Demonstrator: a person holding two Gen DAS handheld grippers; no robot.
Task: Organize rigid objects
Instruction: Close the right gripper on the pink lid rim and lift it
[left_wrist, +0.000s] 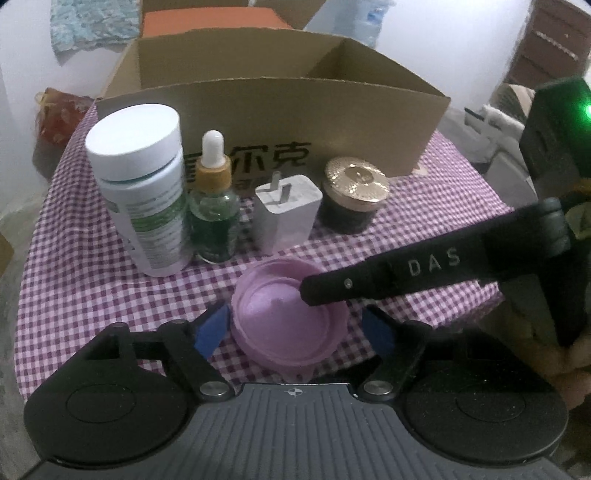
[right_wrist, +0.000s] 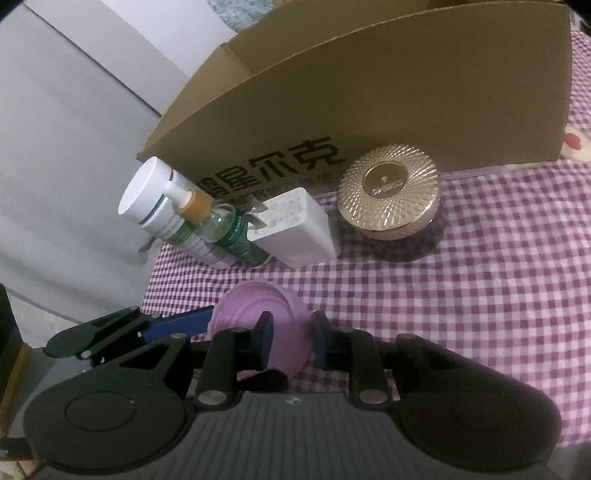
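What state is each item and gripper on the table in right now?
Cardboard box: open-topped, upright behind the row.
White pill bottle: upright, capped.
Dropper bottle: upright, dropper cap on.
White charger: standing, prongs up.
Gold-lidded jar: upright, lid on.
Pink lid: hollow side up on the cloth.
Left gripper: open, straddling the pink lid.
Right gripper: shut on the pink lid's rim.

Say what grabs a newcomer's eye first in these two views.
The pink lid, upside down on the checked cloth in front, with the right gripper closed on its rim and the left gripper straddling it. Behind it stands a row: white bottle, dropper bottle, charger, gold-lidded jar, before the open cardboard box.
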